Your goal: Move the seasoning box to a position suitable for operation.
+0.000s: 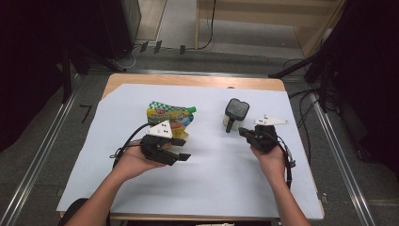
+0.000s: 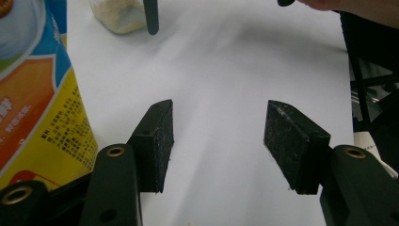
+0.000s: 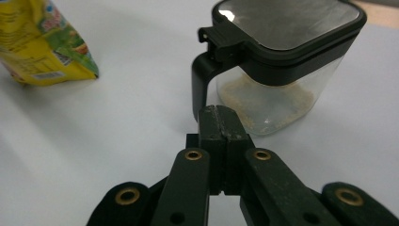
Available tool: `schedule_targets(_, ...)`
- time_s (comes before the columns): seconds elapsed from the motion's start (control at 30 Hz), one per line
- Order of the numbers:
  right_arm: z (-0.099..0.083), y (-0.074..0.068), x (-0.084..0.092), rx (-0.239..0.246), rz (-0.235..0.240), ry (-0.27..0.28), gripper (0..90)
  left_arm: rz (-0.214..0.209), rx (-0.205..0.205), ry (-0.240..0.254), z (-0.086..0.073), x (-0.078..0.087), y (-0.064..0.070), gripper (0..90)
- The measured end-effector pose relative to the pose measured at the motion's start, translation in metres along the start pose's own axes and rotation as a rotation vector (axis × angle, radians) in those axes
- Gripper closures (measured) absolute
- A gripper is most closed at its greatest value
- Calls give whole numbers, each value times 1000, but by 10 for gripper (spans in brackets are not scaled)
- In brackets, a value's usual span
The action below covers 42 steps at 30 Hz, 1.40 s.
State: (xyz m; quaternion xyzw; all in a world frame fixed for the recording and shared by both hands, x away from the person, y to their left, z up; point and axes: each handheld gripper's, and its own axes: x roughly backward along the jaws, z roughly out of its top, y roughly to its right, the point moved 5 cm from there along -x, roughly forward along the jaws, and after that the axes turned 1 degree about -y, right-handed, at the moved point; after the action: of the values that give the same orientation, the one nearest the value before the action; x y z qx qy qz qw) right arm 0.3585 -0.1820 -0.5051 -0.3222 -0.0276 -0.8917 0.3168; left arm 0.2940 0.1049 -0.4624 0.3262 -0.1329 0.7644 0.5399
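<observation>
Table [image 1: 141, 188]: pretty much the whole top is covered by a white sheet, with a strip of bare wood along the far edge.

Pouch [image 1: 170, 118]: yellow, green and orange snack-looking bag with a spout at the top, lying flat left of centre. In the left gripper view it sits just off to the left of the jaws.

Jar [image 1: 235, 113]: small clear container with a black hinged lid and a black handle, some beige powder in the bottom. It stands right of centre, well apart from the pouch.

Left gripper [image 1: 176, 155]: held in the person's left hand, just on the near side of the pouch. Jaws spread apart with only white sheet between the pads, so it's gripping nothing.

Right gripper [image 3: 219, 123]: in the right hand, jaws pressed flat together with nothing between them. Tips point at the jar's handle [image 3: 200, 89] and sit right next to it; can't tell if they actually touch.
</observation>
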Motion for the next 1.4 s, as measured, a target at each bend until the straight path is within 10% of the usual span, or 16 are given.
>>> schedule_targets(0.73,6,2,-37,23,-28,-22,900,33,-4,0,-8,6,3,437)
schedule_targets(1.4,18,-28,-59,15,3,-1,900,61,17,8,-16,16,2,437)
